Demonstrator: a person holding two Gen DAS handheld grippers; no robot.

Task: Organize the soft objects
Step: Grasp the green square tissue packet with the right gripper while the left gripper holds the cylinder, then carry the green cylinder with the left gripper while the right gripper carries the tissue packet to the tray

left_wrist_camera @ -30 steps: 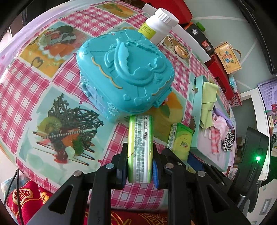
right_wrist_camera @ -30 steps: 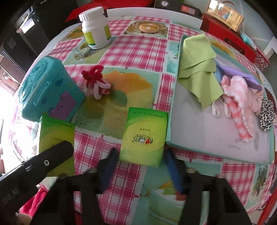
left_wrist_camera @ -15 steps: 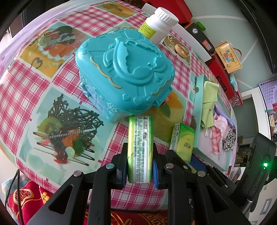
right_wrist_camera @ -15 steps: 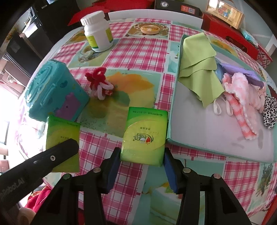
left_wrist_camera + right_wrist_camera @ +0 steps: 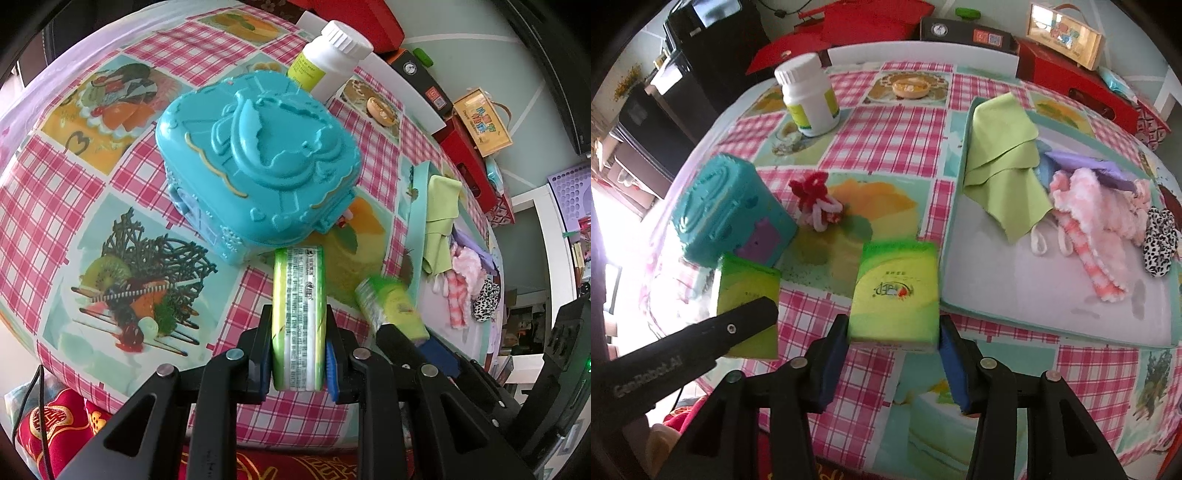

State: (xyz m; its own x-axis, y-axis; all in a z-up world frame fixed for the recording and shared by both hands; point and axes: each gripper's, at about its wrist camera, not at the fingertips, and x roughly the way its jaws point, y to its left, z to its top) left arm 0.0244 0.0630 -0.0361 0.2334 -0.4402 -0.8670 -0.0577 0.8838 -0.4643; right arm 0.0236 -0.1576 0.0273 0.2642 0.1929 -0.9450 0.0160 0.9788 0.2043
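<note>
While left tongs (image 5: 298, 363) clamp one tissue pack (image 5: 297, 317) edgewise, right tongs (image 5: 893, 363) clamp another tissue pack (image 5: 894, 291) flat.

Both tools same build. Left gripper (image 5: 298, 354): matte black plastic arms w/ triangular cut-outs, round silver screws at the pivots, two black fingers (image 5: 258, 354) lined w/ blue pads on inner faces. Right gripper (image 5: 892, 363): identical black frame, silver screw heads, fatter-looking blue pads (fisheye stretch, prob.). In right wrist view, the side of the left unit is a long black bar w/ one small screw and pale embossed lettering, partly legible. In left wrist view, the right unit's black housing carries a small green LED.
</note>
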